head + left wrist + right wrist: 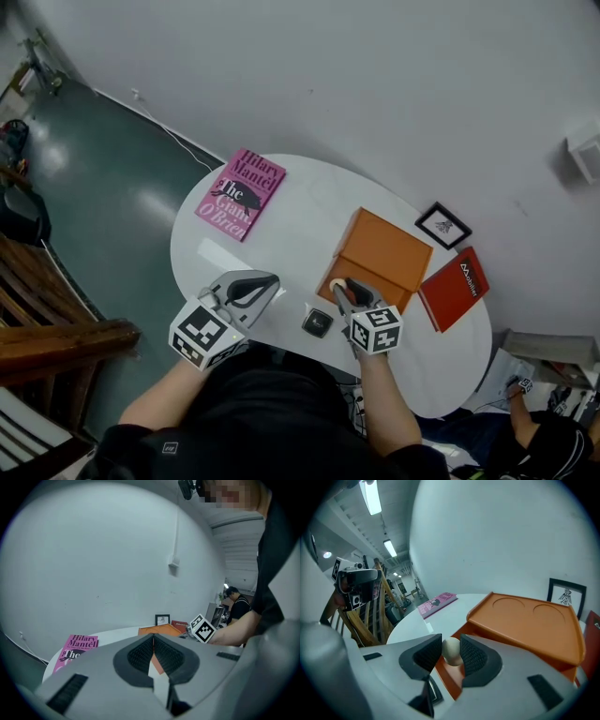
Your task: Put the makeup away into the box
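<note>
An orange box lies open on the round white table, its lid tipped back. My right gripper is at the box's near edge, shut on a beige egg-shaped makeup sponge, which sits between both pads just over the orange wall. A small black square compact lies on the table left of that gripper. Over the table's near-left edge, my left gripper is shut with nothing in it; its pads meet in the left gripper view.
A pink book lies at the table's far left. A red book lies right of the box, and a small framed picture stands behind it by the wall. A wooden chair stands at the left.
</note>
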